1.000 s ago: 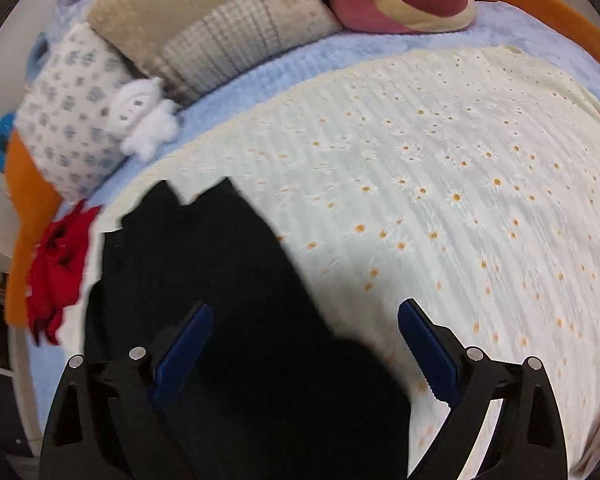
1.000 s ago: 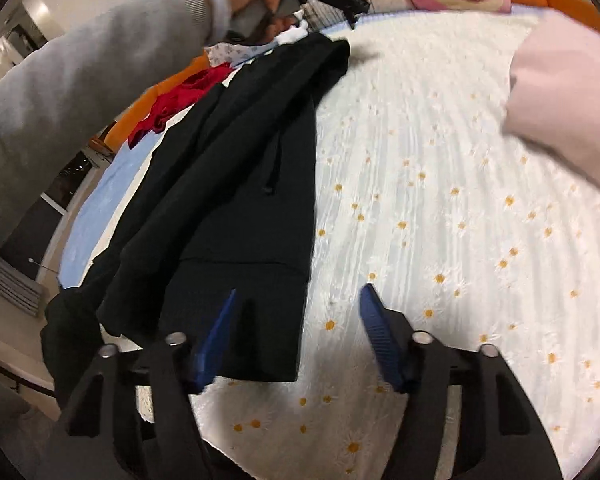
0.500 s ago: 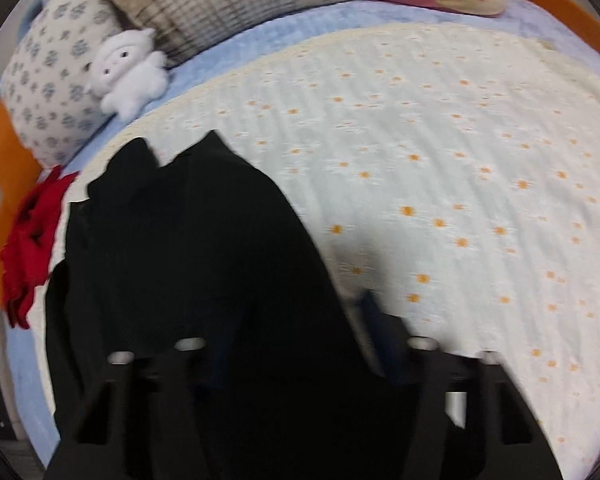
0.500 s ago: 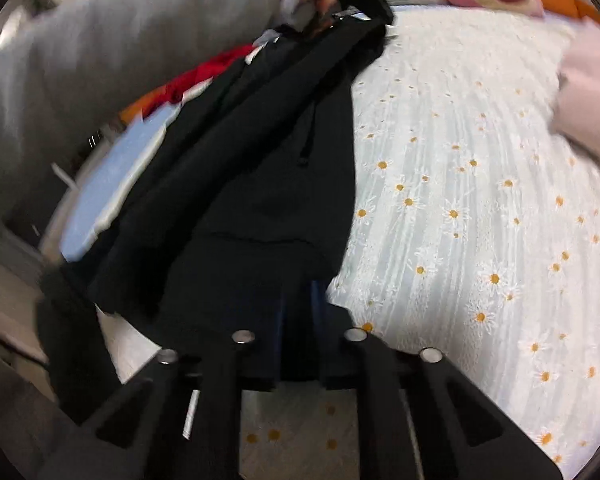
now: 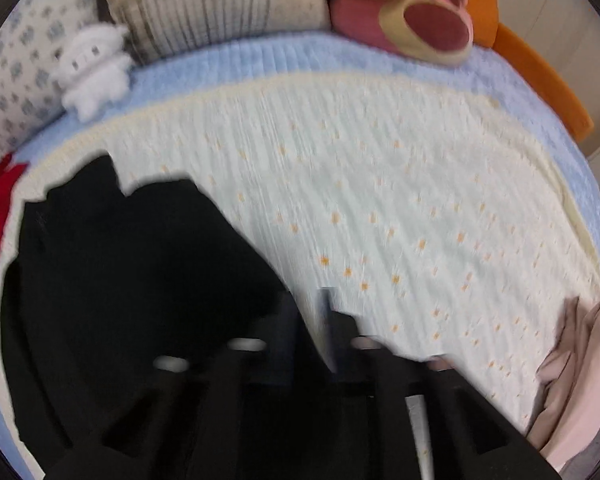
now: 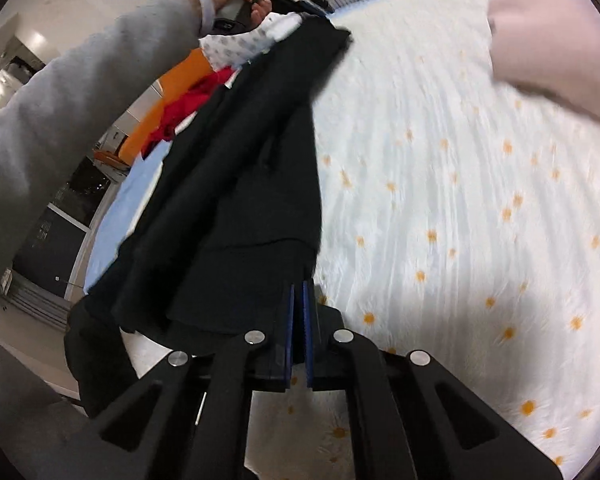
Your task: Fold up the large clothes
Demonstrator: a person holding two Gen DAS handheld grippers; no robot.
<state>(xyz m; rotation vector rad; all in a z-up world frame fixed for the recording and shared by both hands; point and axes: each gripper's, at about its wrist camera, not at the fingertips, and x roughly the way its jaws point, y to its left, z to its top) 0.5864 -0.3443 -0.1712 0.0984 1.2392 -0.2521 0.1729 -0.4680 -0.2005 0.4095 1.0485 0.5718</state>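
Note:
A black garment [image 5: 132, 280] lies stretched lengthwise along the left side of the daisy-print bedspread [image 5: 380, 200]. My right gripper [image 6: 299, 292] is shut on the near hem corner of the black garment [image 6: 252, 184], black cloth pinched between its blue pads. At the far end, the left gripper [image 6: 320, 8], held by a hand in a grey sleeve [image 6: 60, 120], has the garment's upper corner lifted off the bed. In the blurred left wrist view the left gripper [image 5: 310, 300] has its jaws close together, opening slightly, with the garment's edge between them.
A pink garment [image 6: 552, 32] lies on the right of the bed, and a red one [image 6: 188, 104] on the left edge. Pillows [image 5: 204, 4], a white plush [image 5: 94, 72] and a pink plush [image 5: 412, 20] line the head. An orange bed frame [image 5: 540, 76] rims the mattress.
Both grippers were open a second ago and have closed on the black garment. The right one moved in onto the hem. The left view has swung toward the bed's head.

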